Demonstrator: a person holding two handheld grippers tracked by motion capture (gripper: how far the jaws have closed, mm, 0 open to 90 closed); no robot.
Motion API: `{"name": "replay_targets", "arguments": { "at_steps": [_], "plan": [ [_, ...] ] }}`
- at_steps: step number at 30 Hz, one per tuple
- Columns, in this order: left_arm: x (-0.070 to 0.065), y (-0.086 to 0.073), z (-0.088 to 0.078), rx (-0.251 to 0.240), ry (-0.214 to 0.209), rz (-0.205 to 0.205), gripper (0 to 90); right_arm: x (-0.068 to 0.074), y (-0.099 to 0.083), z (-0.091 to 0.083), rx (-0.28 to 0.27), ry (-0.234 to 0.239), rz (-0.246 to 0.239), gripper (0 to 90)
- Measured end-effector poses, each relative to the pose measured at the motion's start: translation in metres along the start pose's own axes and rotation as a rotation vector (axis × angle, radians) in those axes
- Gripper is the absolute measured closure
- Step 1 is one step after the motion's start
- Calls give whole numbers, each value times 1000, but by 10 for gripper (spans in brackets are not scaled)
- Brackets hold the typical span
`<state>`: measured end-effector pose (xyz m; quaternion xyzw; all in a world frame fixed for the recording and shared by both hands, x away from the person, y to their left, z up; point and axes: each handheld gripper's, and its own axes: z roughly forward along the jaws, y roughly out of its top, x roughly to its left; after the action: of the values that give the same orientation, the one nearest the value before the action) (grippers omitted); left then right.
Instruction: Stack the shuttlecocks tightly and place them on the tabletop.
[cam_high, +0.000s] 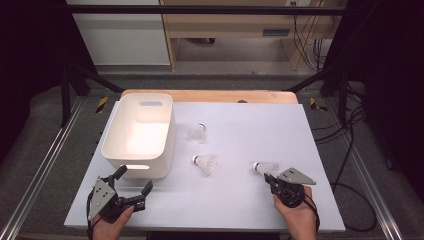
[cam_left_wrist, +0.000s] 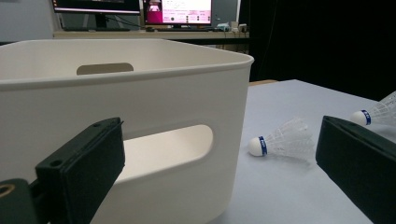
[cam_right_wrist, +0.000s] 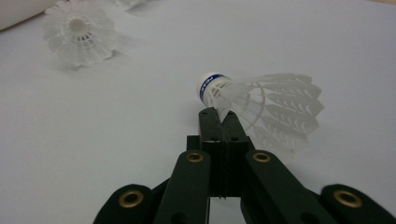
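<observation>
1. Across the high view, the white plastic bin (cam_high: 138, 134) at centre-left looks empty, so by my reading nothing is packed yet: three white feathered shuttlecocks lie on the white tabletop (cam_high: 240, 200), namely upper (cam_high: 198, 133), middle (cam_high: 205, 163) and right shuttlecock (cam_high: 265, 167).
2. From the left gripper view, the left gripper (cam_left_wrist: 219, 163) stands wide apart, holding nothing (bin just ahead).
3. At centre of the right gripper view, the right gripper (cam_right_wrist: 219, 119) is clamped on the right shuttlecock's skirt.

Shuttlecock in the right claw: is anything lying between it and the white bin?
Yes. The middle shuttlecock lies on the white sheet between the held shuttlecock in the right claw and the bin. Lifted over, nothing visible blocks it.
</observation>
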<state>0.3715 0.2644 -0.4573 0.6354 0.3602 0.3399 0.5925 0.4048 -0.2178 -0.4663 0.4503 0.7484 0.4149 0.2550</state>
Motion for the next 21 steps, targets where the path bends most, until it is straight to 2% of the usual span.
{"name": "replay_targets", "arguments": {
  "at_steps": [6, 15, 21],
  "plan": [
    [0, 0, 0, -4, 1, -1, 14, 10, 4, 7, -1, 62, -28, 900],
    [0, 0, 0, -2, 0, 0, 14, 24, 12, 27, 5, 141, -19, 900],
    [0, 0, 0, -3, 0, 2, 14, 34, 16, 37, 12, 176, -25, 900]
  ]
}}
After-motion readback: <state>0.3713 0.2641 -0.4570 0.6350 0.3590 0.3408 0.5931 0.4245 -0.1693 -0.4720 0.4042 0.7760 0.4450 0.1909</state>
